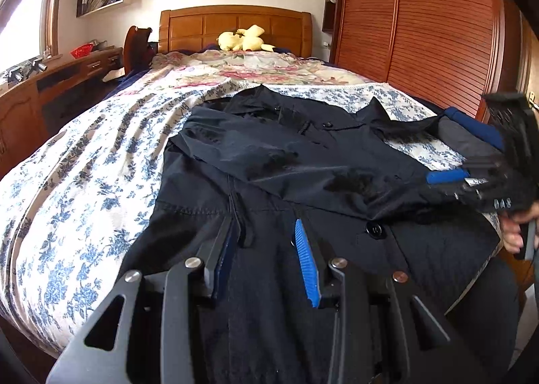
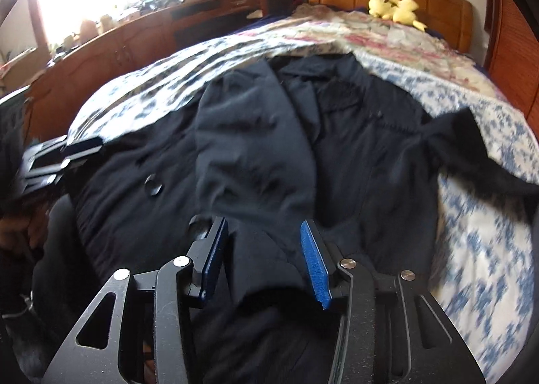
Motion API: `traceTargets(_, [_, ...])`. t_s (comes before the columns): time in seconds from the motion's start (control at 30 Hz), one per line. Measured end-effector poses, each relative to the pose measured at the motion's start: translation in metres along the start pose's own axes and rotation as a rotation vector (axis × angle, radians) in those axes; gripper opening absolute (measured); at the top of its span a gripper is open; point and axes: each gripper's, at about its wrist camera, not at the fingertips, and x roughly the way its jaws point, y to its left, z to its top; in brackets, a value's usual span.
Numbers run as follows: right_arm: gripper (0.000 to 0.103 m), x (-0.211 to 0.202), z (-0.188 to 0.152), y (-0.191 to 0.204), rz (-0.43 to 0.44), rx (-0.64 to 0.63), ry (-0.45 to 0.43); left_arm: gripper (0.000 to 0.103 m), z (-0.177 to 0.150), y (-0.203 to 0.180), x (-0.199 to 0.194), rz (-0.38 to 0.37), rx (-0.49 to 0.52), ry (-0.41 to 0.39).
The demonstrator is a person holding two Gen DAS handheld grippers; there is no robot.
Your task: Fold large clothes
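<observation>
A large dark navy coat (image 1: 296, 161) lies spread on the bed, collar towards the headboard, one sleeve folded across its chest. It also fills the right wrist view (image 2: 269, 148), with a sleeve end trailing off right (image 2: 471, 148). My left gripper (image 1: 266, 229) is open over the coat's lower front, beside a black button (image 1: 374, 229). My right gripper (image 2: 262, 229) is open just above the coat's hem area, with nothing between its blue pads. The right gripper shows at the right edge of the left wrist view (image 1: 451, 178).
The bed has a blue-flowered sheet (image 1: 84, 165) and a pink floral quilt (image 1: 256, 67), with a yellow plush toy (image 1: 242, 38) at the wooden headboard. A wooden desk (image 1: 50, 80) stands left, a slatted wardrobe (image 1: 421, 23) right. Folded grey and blue clothes (image 1: 471, 134) lie at the bed's right edge.
</observation>
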Motion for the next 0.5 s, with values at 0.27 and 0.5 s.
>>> traceTargets(0.27, [0.023, -0.009, -0.046, 0.019, 0.024, 0.028, 0.006, 0.034, -0.002, -0.005, -0.001, -0.011, 0.004, 0.003])
traceTargets(0.5, [0.032, -0.028, -0.055, 0.024, 0.029, 0.056, -0.02, 0.034, -0.002, -0.008, -0.004, -0.016, 0.008, -0.001])
